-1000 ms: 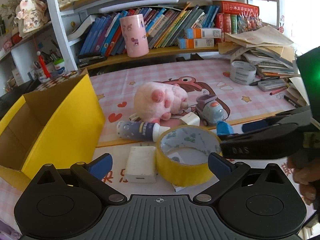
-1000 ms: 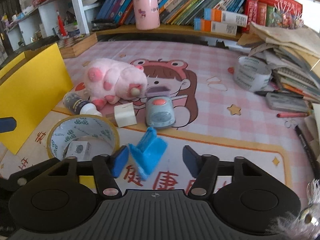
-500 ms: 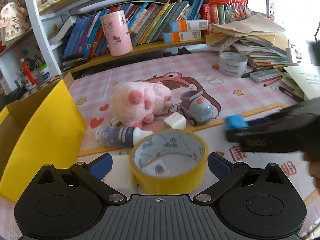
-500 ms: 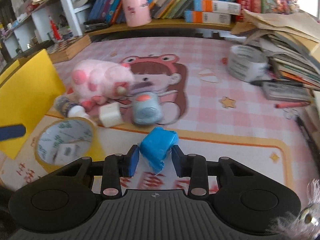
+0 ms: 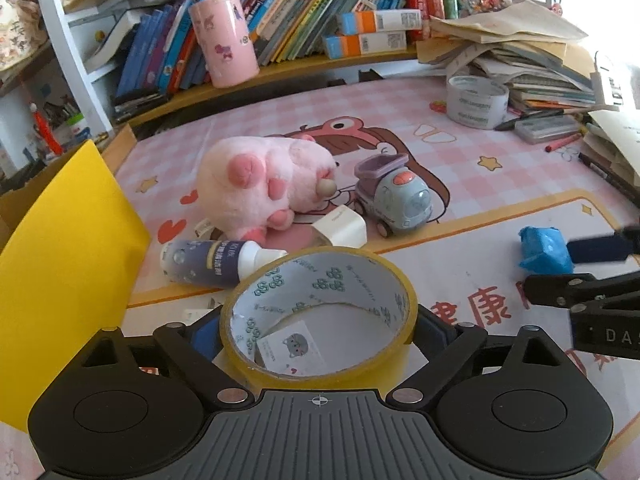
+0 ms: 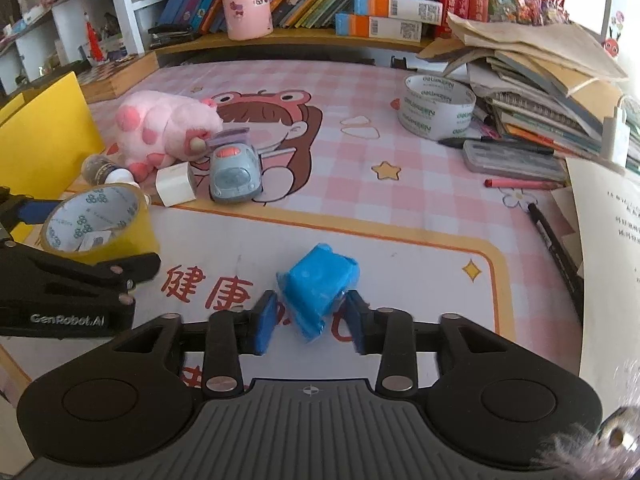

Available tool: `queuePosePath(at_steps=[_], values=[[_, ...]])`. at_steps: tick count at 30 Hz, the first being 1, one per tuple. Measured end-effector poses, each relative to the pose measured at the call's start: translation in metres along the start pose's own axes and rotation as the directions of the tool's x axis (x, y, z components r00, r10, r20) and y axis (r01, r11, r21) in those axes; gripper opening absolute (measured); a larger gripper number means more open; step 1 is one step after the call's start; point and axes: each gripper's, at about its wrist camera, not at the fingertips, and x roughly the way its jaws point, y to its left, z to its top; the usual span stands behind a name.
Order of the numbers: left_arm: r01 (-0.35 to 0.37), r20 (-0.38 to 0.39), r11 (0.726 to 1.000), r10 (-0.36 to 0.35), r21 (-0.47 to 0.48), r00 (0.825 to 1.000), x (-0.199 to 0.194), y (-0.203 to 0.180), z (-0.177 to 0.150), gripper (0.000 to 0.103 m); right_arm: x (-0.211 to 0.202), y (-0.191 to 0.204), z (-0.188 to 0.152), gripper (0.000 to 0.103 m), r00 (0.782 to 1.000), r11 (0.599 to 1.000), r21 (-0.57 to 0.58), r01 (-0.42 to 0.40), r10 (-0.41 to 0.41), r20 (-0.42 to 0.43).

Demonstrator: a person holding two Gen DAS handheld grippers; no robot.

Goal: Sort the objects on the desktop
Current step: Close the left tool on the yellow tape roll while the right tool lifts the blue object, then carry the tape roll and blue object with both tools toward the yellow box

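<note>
Yellow tape roll (image 5: pixel 320 316) on the mat beside the yellow box (image 5: pixel 60 272): stiff, light, slick-sided, probably best clamped across its outer wall. Left gripper (image 5: pixel 316 332) spread wide around it, jaws just narrowed, pads at the wall, contact unclear. Blue block (image 6: pixel 318 290), small and likely soft, mid-mat between right gripper (image 6: pixel 310 322) fingers, jaws just reopened, gaps showing.

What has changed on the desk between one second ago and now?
The left hand-held gripper advanced until the yellow tape roll sits between its fingers, its jaws just closing. The right hand-held gripper closed on the blue block, dragged it right across the mat, and its jaws have just been reopening. The plush toy, toy car and yellow box stayed put.
</note>
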Motion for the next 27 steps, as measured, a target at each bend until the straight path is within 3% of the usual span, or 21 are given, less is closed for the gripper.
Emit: queuePosePath(at_steps=[2,9,17,27], values=[[0.003,0.008,1.0,-0.003,-0.007,1.0,-0.004,0.001,-0.001,0.094,-0.002,0.0,0.001,0.058,1.0,1.0,-0.002,-0.003,0.003,0.019],[0.047,0.071,0.995,-0.041,-0.089,0.997,-0.038,0.01,0.0,0.094,0.01,-0.002,0.009,0.059,1.0,1.0,0.019,0.0,0.0,0.012],[0.078,0.107,0.987,-0.064,-0.138,0.992,-0.063,0.018,-0.005,0.094,0.016,-0.001,0.008,0.04,0.999,1.0,-0.004,0.024,-0.024,0.021],[0.109,0.162,0.985,-0.087,-0.132,0.983,-0.086,0.031,-0.01,0.094,-0.02,0.017,0.007,0.039,0.997,1.0,0.018,-0.005,0.003,0.081]])
